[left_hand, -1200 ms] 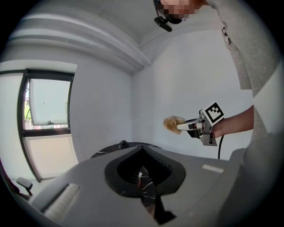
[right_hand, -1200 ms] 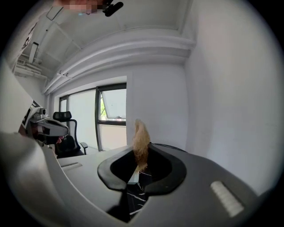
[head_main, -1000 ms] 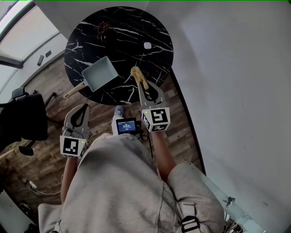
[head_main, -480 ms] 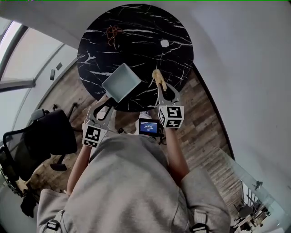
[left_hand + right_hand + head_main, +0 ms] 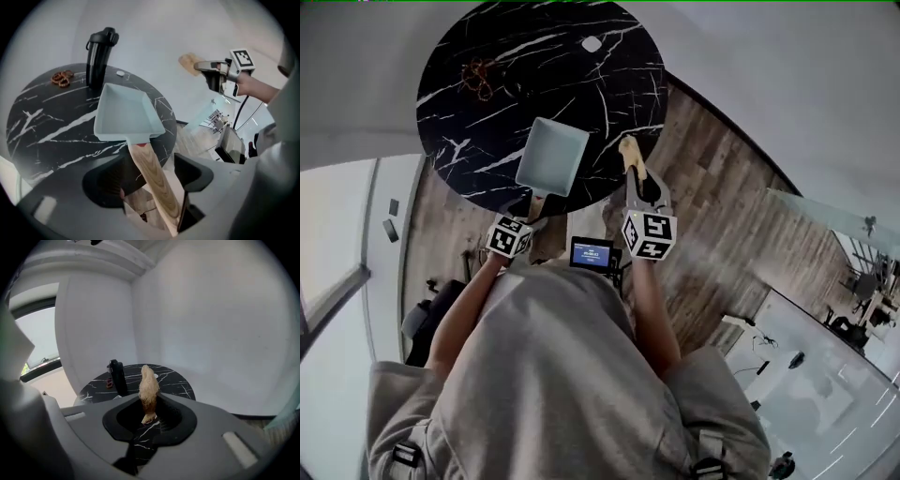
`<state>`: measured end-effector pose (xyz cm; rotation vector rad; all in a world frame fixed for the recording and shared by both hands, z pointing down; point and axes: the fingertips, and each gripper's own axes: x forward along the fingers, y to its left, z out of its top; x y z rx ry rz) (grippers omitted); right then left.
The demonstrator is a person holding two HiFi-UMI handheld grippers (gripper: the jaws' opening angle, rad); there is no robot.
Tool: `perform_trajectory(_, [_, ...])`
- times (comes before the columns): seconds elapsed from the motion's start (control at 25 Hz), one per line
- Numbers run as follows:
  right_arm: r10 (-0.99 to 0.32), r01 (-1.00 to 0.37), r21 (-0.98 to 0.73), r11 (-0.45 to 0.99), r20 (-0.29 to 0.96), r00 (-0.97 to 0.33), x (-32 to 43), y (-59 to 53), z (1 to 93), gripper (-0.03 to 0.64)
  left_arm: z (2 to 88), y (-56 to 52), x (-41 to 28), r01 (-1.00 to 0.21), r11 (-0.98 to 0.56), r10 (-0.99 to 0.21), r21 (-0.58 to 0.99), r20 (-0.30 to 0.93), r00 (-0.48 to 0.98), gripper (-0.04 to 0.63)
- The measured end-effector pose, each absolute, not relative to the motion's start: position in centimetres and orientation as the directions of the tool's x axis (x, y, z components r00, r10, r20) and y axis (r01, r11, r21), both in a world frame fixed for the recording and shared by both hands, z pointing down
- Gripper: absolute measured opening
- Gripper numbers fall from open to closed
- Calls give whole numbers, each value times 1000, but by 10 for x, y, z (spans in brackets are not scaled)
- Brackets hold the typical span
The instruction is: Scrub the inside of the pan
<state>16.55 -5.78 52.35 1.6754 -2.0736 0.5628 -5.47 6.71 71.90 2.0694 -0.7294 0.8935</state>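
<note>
Nearest, the fingers (image 5: 194, 171) of the left gripper (image 5: 150, 174), just opened wide, were set astride the wooden handle (image 5: 157, 192) without pressing it, seemingly so the pan (image 5: 124, 115) at the near edge of the desk (image 5: 47, 126) could be steadied, while a scrubber (image 5: 149, 385) was pinched in the right gripper (image 5: 149, 418), ready for its inside.

The table (image 5: 581, 84) looks like black stone with white veins, smooth and a little glossy. The pan (image 5: 553, 155) is pale and matt inside, and its handle (image 5: 154, 183) is light wood with clear grain. The scrubber (image 5: 149, 385) looks rough and fibrous, and the far bottle (image 5: 99, 56) is black and slightly shiny.
</note>
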Motion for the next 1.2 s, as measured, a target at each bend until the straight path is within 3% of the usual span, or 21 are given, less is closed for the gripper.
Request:
perform_trajectory(0.32, [-839, -1000, -4, -1, 544, -1, 187, 18, 508, 74, 740, 84, -40, -632, -425, -36, 648, 686, 727, 282])
perform_trajectory(0.36, [-840, -1000, -1, 2, 542, -3, 185, 19, 511, 74, 740, 85, -39, -613, -416, -22, 672, 666, 745, 207])
perform_trajectory(0.48, [-823, -993, 52, 103, 565, -56, 164, 8, 523, 74, 739, 85, -45, -595, -327, 12, 735, 632, 775, 174])
perform_trajectory(0.6, [-783, -929, 207, 308, 610, -124, 131, -15, 538, 74, 733, 76, -62, -607, -255, 7, 753, 629, 777, 129])
perform_trajectory(0.72, [-719, -750, 388, 536, 675, -164, 101, -39, 566, 74, 723, 71, -79, -601, -235, 20, 764, 622, 783, 121])
perform_trajectory(0.88, [-609, -332, 543, 771, 782, -134, 75, -58, 622, 67, 715, 73, -95, -626, -258, 48, 736, 657, 752, 123])
perform_trajectory(1.04, [-510, 14, 510, 860, 860, -22, 71, -64, 676, 66, 715, 71, -108, -676, -351, 22, 648, 728, 686, 126])
perform_trajectory(1.2, [-491, 133, 477, 869, 865, 101, 76, -73, 702, 61, 714, 62, -119, -701, -475, -12, 532, 792, 610, 126])
